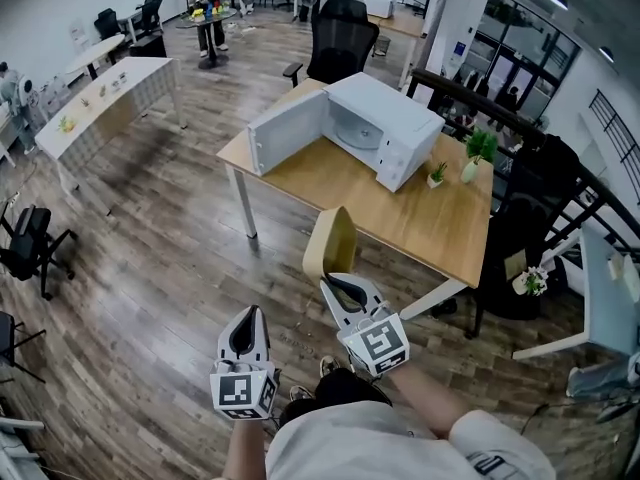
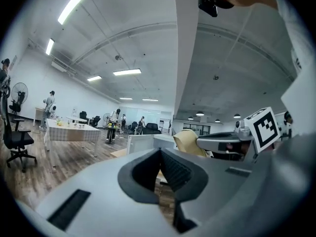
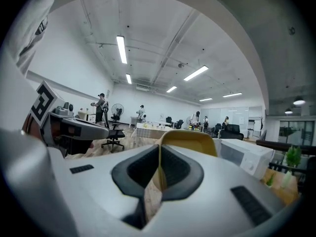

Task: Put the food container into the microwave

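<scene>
Pinching the food container (image 1: 330, 243) by its thin rim, the right gripper (image 1: 341, 286) holds it aloft, well short of the open microwave (image 1: 385, 128) on the worktop (image 1: 430, 230). It looks light and slightly flexible, so it may swing. The left gripper (image 1: 250, 313) has its jaws closed on nothing.

Left gripper (image 1: 250, 315): held low, jaws together, empty. Right gripper (image 1: 336, 281): further forward, jaws clamped on food container (image 1: 330, 243) rim.
</scene>
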Demonstrator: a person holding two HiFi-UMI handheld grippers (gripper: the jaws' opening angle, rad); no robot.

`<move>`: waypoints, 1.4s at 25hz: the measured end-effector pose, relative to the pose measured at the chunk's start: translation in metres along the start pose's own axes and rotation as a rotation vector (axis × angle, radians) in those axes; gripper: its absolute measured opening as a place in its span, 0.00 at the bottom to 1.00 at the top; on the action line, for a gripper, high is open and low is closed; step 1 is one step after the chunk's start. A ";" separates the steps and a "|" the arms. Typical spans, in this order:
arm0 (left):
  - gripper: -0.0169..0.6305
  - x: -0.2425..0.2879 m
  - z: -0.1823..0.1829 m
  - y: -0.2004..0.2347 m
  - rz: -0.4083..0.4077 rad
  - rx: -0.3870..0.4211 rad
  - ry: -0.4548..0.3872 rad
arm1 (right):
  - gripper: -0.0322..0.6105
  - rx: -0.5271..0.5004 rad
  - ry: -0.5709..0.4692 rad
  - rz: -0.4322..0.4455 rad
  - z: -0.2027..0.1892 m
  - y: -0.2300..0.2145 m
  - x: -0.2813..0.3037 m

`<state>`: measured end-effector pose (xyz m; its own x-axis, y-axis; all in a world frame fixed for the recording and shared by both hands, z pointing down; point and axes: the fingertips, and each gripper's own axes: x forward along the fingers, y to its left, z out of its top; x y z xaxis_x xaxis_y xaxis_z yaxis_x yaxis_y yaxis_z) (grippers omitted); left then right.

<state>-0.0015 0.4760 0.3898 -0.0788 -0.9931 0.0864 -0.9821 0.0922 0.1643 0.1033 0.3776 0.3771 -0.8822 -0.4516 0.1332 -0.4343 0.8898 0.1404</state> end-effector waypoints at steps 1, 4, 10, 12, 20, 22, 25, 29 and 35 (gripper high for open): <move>0.05 0.004 0.001 0.003 -0.003 -0.002 0.002 | 0.08 0.001 0.003 -0.003 0.000 -0.002 0.006; 0.05 0.022 0.001 0.012 -0.014 -0.006 0.011 | 0.08 0.006 0.005 -0.008 -0.002 -0.013 0.024; 0.05 0.076 0.002 0.038 -0.013 0.011 0.024 | 0.08 0.000 0.014 0.005 -0.017 -0.050 0.079; 0.05 0.102 0.005 0.046 -0.014 0.018 0.033 | 0.08 0.001 0.018 0.012 -0.020 -0.065 0.100; 0.05 0.200 0.010 0.057 -0.034 0.035 0.071 | 0.08 0.033 0.047 0.039 -0.030 -0.124 0.167; 0.05 0.221 0.009 0.058 -0.043 0.037 0.087 | 0.08 0.049 0.047 0.033 -0.035 -0.140 0.180; 0.05 0.251 0.009 0.057 -0.059 0.038 0.101 | 0.08 0.061 0.053 0.024 -0.042 -0.163 0.194; 0.05 0.285 0.008 0.053 -0.071 0.039 0.108 | 0.08 0.062 0.070 0.037 -0.050 -0.185 0.208; 0.05 0.323 0.002 0.046 -0.112 0.047 0.132 | 0.08 0.062 0.096 0.018 -0.068 -0.215 0.221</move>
<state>-0.0726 0.1594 0.4236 0.0518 -0.9786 0.1993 -0.9906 -0.0251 0.1342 0.0139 0.0820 0.4427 -0.8698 -0.4373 0.2285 -0.4319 0.8987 0.0762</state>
